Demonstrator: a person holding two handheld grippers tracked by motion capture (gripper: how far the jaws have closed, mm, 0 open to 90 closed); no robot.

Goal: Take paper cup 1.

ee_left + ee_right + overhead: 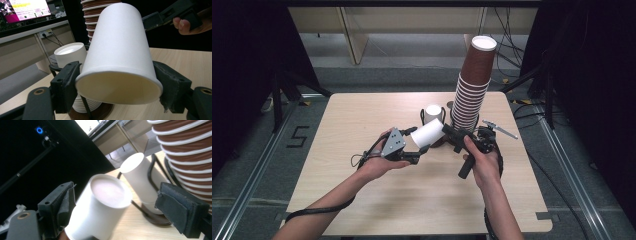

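A white paper cup lies tilted in the air over the table's middle, its open mouth toward my left gripper. In the left gripper view both pads press on the cup just above its rim, so the left gripper is shut on it. My right gripper stands open at the cup's closed base. In the right gripper view the cup sits between its jaws, close by the left pad and apart from the right pad.
A tall stack of brown cups leans at the table's back right. Beside it, a short stack of white cups sits upside down in a black wire holder on a brown base. A thin metal tool lies right of the stacks.
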